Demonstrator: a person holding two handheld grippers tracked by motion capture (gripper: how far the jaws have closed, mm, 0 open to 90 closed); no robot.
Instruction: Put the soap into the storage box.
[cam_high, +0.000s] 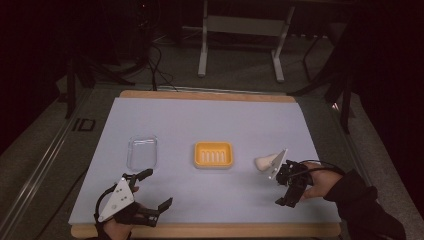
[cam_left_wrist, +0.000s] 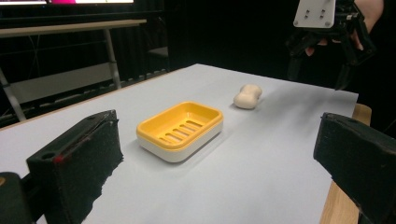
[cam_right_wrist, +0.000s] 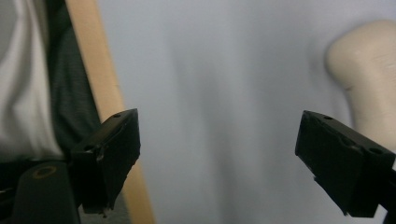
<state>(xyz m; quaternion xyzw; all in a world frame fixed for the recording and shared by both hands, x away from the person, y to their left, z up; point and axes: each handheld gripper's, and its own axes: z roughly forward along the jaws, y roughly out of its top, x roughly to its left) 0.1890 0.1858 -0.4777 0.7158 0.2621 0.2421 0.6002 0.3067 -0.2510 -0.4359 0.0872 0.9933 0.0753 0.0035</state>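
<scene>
A: What is seen at the left?

B: The left gripper (cam_high: 150, 192) is held at the near edge of the table (cam_high: 200, 120), jaws spread wide, nothing gripped. A clear lid (cam_high: 142, 152) lies just beyond it.

A: And in the middle?

B: A yellow soap dish (cam_high: 213, 154) is set flat, empty, well apart from both grippers.

A: Where is the soap?

B: The soap (cam_high: 263, 162) lies on the table right of the dish, near it but not touching. The right gripper (cam_high: 286, 187) is much the nearer, jaws wide and empty. In the right gripper view the soap (cam_right_wrist: 369, 70) is seen off to one side of the jaws, not between them. Its long axis appears to run roughly toward the dish. Nothing is seen in the way.
</scene>
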